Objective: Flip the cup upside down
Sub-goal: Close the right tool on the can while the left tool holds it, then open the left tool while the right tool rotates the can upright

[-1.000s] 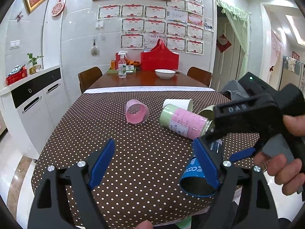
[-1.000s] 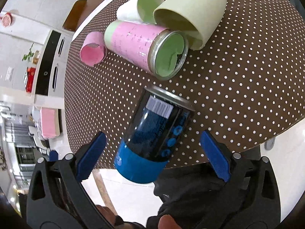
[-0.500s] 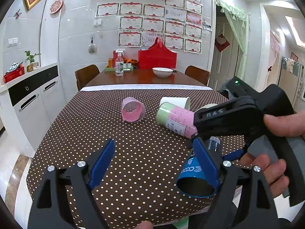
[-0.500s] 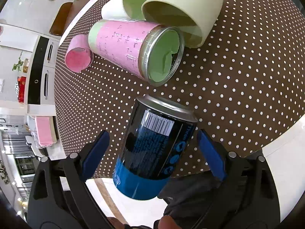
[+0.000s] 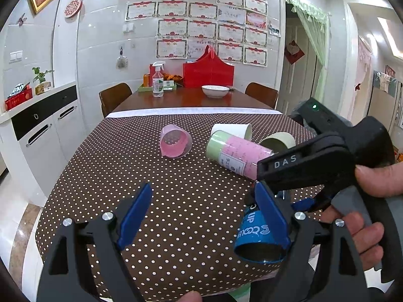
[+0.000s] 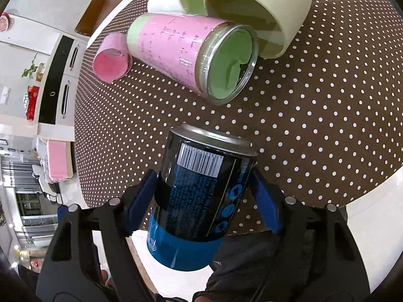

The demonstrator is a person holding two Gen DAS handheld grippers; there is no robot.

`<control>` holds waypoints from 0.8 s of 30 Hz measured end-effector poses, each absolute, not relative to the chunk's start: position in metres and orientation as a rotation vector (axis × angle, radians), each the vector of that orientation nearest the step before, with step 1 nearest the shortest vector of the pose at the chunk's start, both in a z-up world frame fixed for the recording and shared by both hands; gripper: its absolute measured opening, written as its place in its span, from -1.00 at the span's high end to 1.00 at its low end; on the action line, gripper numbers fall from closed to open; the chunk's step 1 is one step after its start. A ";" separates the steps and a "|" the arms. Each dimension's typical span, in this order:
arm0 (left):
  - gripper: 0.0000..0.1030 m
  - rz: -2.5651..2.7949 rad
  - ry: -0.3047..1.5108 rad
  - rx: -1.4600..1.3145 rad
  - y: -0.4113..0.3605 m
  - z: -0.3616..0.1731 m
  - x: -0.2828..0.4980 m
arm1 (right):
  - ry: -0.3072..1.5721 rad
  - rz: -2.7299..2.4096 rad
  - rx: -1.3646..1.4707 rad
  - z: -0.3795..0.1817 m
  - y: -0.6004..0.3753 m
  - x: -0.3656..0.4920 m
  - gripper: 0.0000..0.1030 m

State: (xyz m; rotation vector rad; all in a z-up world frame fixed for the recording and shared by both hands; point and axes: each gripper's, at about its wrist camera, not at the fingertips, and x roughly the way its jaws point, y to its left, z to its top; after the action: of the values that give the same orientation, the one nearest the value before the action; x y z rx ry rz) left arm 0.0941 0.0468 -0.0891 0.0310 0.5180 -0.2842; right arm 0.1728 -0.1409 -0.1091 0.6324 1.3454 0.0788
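"DAS" on right tongs (image 5: 284, 196) body; "UP" on blue can (image 5: 254, 236); barcode on can label.

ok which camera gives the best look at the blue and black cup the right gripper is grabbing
The right wrist view: the blue and black cup fills the frame centre, barcode and metal rim visible, between the right gripper fingers. The left wrist view shows only its blue end, partly hidden behind the left gripper finger.

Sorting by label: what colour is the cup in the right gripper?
Black cup with a blue band, clearest in the right wrist view.
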 end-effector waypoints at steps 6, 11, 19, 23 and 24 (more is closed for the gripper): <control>-0.60 -0.276 0.510 0.041 0.043 -0.085 0.089 | 1.295 0.140 0.657 -0.102 -0.153 0.163 -0.40; -0.60 -0.272 0.500 0.051 0.039 -0.080 0.083 | 1.201 0.187 0.645 -0.091 -0.167 0.154 -0.38; -0.60 -0.258 0.475 0.060 0.030 -0.068 0.076 | 0.951 0.200 0.449 -0.054 -0.173 0.138 -0.36; -0.60 -0.256 0.462 0.064 0.024 -0.062 0.074 | 0.838 0.187 0.336 -0.035 -0.173 0.128 -0.36; -0.60 -0.256 0.458 0.065 0.022 -0.060 0.073 | 0.817 0.187 0.311 -0.031 -0.172 0.126 -0.36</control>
State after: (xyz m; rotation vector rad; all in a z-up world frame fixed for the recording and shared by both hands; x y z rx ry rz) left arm 0.0726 0.0218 -0.0604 0.0653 0.4581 -0.2563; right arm 0.1257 -0.1724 -0.0309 0.3107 0.8166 0.1867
